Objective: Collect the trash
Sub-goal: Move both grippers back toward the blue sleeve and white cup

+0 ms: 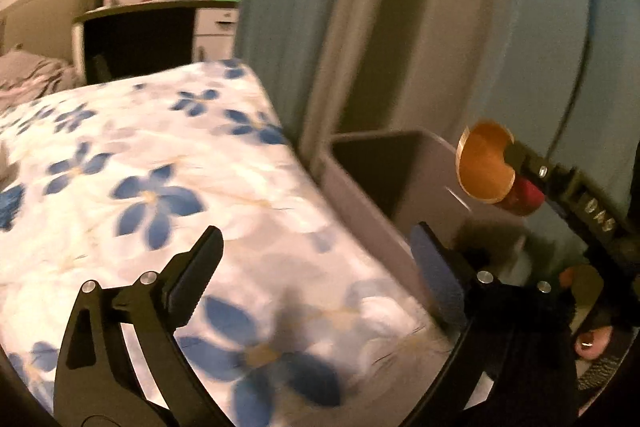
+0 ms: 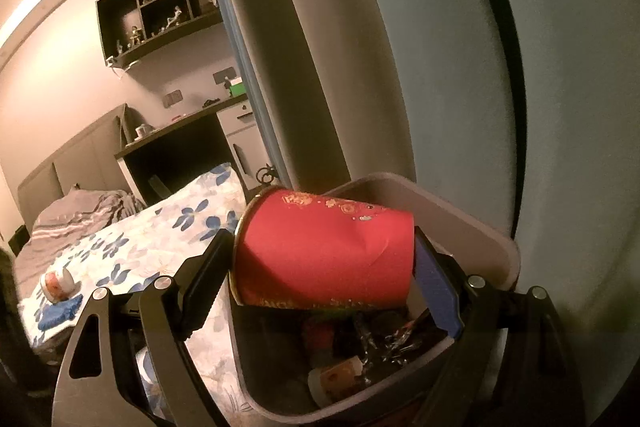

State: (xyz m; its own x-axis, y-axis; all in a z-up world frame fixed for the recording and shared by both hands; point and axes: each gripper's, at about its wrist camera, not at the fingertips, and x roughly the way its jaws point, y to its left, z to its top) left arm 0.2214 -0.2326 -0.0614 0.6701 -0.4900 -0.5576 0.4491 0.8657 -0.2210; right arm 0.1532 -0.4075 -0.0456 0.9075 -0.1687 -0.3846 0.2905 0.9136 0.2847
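A red paper cup (image 2: 324,259) with gold print lies sideways between the fingers of my right gripper (image 2: 322,239), which is shut on it; the cup's side is dented. It hangs over the open grey trash bin (image 2: 460,219), which holds several pieces of rubbish (image 2: 340,375). In the left wrist view the same cup (image 1: 486,167) shows its orange inside above the bin (image 1: 360,179). My left gripper (image 1: 316,231) stands open and empty over the bed's corner beside the bin. A small cup (image 2: 58,283) lies on the bed far left.
The bed with a blue-flowered sheet (image 1: 140,167) fills the left; the bin stands against its side. A curtain (image 1: 360,27) and blue wall rise behind the bin. A desk (image 2: 180,147) and wall shelf (image 2: 160,11) stand beyond. A hand (image 1: 592,343) shows lower right.
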